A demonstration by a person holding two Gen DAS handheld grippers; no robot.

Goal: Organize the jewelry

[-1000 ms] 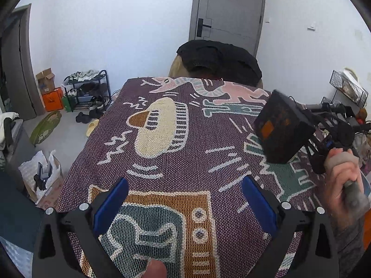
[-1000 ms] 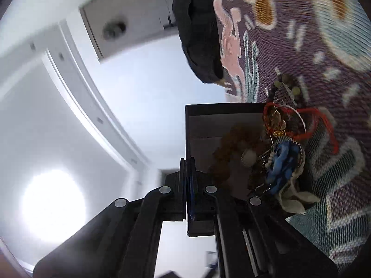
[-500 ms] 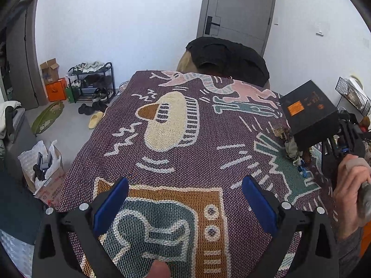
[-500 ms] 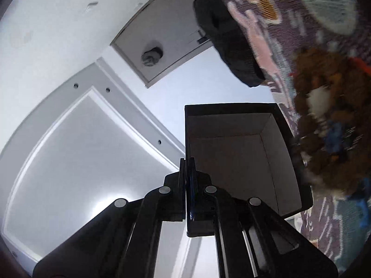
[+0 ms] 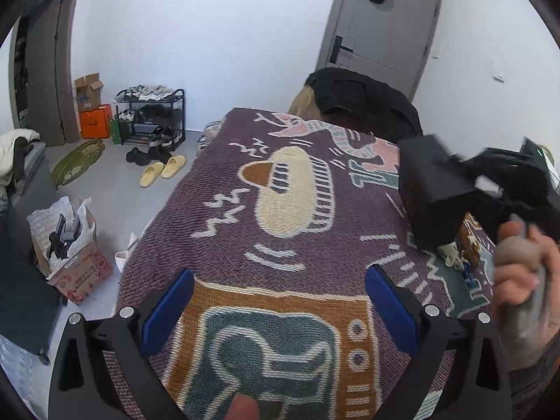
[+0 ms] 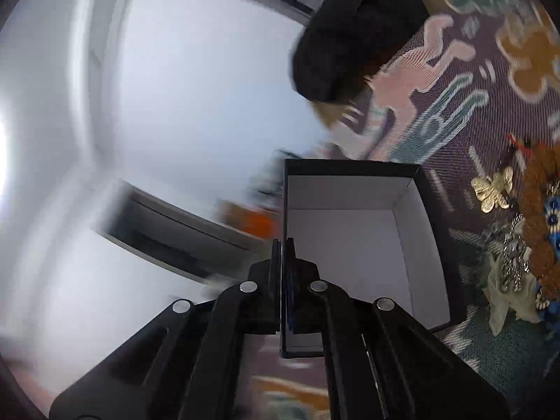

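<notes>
My right gripper (image 6: 284, 245) is shut on the side wall of a black box (image 6: 353, 245) with a bare white inside, held tipped on its side above the blanket. A heap of jewelry (image 6: 525, 238) lies on the blanket beside the box: brown beads, a gold butterfly piece (image 6: 491, 189), blue beads, chains and a red cord. In the left wrist view the same black box (image 5: 434, 196) hangs at the right, gripped by the right gripper in a person's hand (image 5: 521, 266), with a little jewelry (image 5: 462, 248) showing below it. My left gripper (image 5: 278, 302) is open over the blanket, nothing between its blue pads.
A patterned purple woven blanket (image 5: 280, 203) covers the table. A black garment (image 5: 360, 101) lies over a chair at the far end, before a grey door (image 5: 381, 24). On the floor at left are a shoe rack (image 5: 150, 119), slippers and a cardboard box (image 5: 70, 248).
The right gripper has rolled and lifted the box; the jewelry that was in it now lies in a heap on the blanket, and the box is bare inside. The left gripper drifted slightly.
</notes>
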